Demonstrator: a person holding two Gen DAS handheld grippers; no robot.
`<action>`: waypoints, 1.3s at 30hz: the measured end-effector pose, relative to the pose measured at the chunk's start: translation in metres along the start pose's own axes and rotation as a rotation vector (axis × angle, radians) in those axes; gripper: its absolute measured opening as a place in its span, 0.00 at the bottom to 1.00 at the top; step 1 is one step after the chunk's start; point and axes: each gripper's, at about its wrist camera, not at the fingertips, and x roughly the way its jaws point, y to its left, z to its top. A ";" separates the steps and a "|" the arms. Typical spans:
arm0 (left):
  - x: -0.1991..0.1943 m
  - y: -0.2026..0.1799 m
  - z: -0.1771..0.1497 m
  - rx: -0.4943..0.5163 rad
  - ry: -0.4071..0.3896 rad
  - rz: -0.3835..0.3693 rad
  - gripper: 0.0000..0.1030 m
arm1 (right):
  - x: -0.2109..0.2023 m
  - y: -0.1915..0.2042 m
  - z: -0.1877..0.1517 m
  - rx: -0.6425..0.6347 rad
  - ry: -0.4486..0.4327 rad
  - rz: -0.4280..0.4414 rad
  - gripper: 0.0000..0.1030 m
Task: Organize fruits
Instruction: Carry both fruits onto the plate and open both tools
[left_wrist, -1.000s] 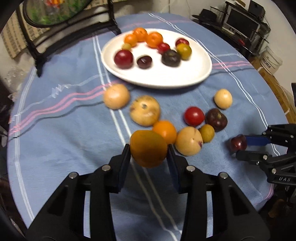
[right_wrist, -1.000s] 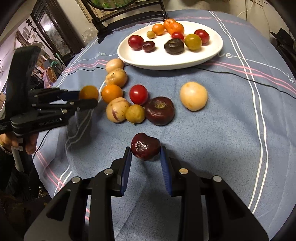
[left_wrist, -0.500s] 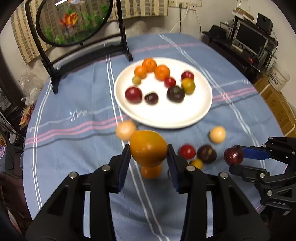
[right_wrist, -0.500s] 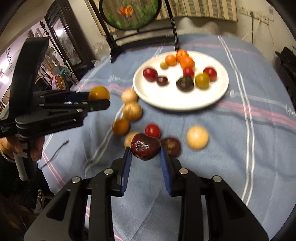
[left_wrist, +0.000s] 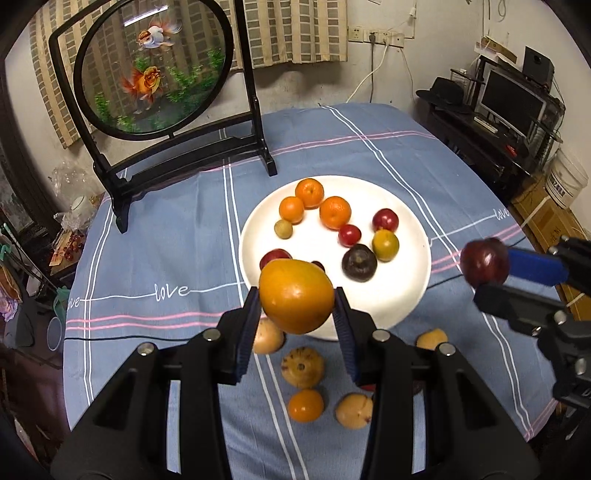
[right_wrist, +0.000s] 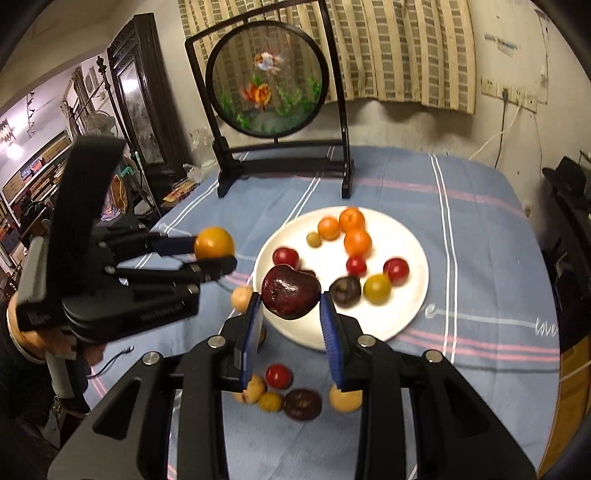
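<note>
My left gripper (left_wrist: 297, 304) is shut on a big orange fruit (left_wrist: 296, 295), held in the air in front of the near rim of the white plate (left_wrist: 406, 295). The same orange fruit (right_wrist: 214, 242) and left gripper (right_wrist: 216, 254) appear at the left of the right wrist view. My right gripper (right_wrist: 291, 306) is shut on a dark red plum (right_wrist: 291, 291), also lifted above the plate (right_wrist: 406, 314); that plum (left_wrist: 484, 263) shows at the right of the left wrist view. The plate holds several small fruits: oranges, red, yellow and dark ones.
Several loose fruits lie on the blue striped tablecloth (left_wrist: 166, 240) in front of the plate, among them a tan one (left_wrist: 303, 366) and a small orange one (left_wrist: 306, 405). A black-framed round goldfish screen (left_wrist: 155, 70) stands at the table's far side. A person's hand (right_wrist: 44, 339) holds the left gripper.
Both grippers have risen off the table with their fruits and tilted up, so the plate now lies just beyond them and the loose fruits have slid below the fingers.
</note>
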 end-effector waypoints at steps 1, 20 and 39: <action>0.002 0.000 0.002 -0.002 0.002 -0.003 0.39 | 0.002 -0.001 0.004 -0.001 -0.004 -0.002 0.31; 0.053 0.001 0.027 -0.009 0.060 -0.016 0.39 | 0.044 -0.032 0.014 0.051 0.050 -0.015 0.31; 0.088 0.005 0.033 -0.011 0.104 -0.025 0.39 | 0.082 -0.058 0.013 0.085 0.110 -0.041 0.31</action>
